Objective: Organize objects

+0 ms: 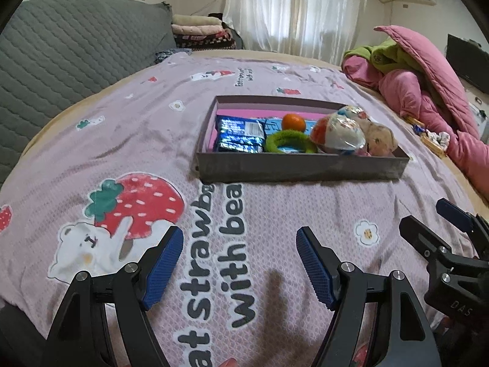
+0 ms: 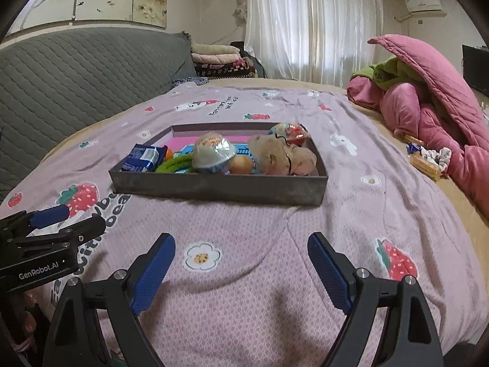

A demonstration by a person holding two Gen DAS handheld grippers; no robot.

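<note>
Judged as an end-of-task or between-items stage: nearly everything already gathered in the grey tray point(image 2: 214, 189), placed mid-bed on the strawberry-print blanket point(image 2: 259, 232). Inside the tray, left to right in the right wrist view: blue snack packet point(image 2: 142, 157), green ring point(image 2: 177, 163), clear-domed toy egg point(image 2: 214, 153), small orange point(image 2: 241, 163), soft plush toy point(image 2: 281, 156), and a second egg point(image 2: 288, 131) at the far corner. Left gripper point(image 1: 240, 264) seen with jaws apart, nothing between them, above bare blanket short of the tray. Right gripper point(image 2: 241, 270) likewise apart and empty, just beside the left one. Still outside the tray, well apart at the right by the pink quilt point(image 2: 428, 104): a wafer packet point(image 2: 424, 163) and a white scrunchie point(image 2: 434, 154). If counted among the items, next move likely a reach rightward with the right gripper, closing on the wafer packet gently against crushing.
</note>
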